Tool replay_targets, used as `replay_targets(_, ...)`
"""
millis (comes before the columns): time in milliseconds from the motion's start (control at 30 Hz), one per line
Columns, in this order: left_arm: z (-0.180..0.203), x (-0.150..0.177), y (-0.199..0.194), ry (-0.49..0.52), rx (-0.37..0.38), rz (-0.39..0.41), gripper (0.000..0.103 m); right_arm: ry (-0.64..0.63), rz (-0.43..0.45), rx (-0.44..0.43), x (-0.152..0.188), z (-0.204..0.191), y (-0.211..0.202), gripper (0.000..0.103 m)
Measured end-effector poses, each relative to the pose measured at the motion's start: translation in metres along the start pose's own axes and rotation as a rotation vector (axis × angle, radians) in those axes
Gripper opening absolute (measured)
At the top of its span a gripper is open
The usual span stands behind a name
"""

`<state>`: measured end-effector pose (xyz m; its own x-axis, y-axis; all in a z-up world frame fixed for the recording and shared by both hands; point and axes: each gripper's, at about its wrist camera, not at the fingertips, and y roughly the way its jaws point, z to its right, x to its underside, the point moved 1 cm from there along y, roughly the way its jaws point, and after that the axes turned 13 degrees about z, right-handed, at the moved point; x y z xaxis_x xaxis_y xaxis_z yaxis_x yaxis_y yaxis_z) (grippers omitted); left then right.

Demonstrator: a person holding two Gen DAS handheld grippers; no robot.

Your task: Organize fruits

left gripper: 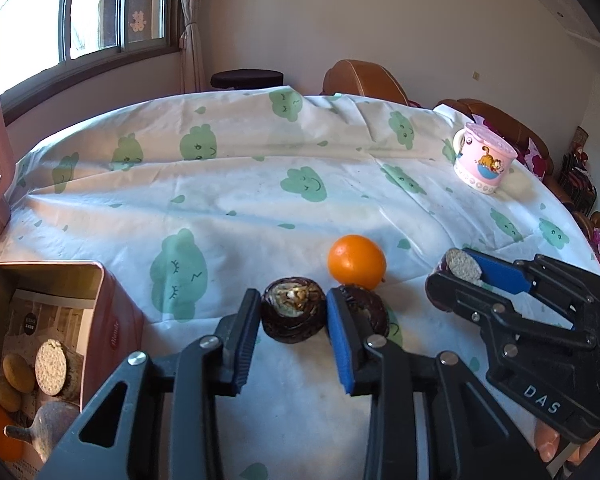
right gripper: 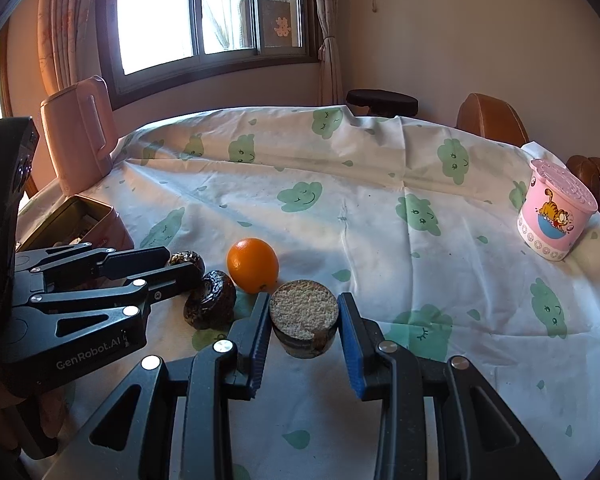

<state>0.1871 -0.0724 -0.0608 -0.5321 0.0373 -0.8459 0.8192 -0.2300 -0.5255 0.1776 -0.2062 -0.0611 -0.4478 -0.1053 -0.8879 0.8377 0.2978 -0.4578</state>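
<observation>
Near the table's front edge, the left gripper (left gripper: 292, 320) is clamping a dark water chestnut (left gripper: 293, 314), the right gripper (right gripper: 303, 330) a cut cane stub (right gripper: 303, 322) (both probably light, hard, slick-skinned); squeezing across their round sides seems safest.
</observation>
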Motion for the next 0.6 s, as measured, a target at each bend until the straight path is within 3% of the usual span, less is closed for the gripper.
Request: replay_targets(600,0.014,-0.001,-0.032,0.085,-0.059,0.149,0.035,0.013,0.088,-0.027,-0.003,0.002,-0.016,0.035)
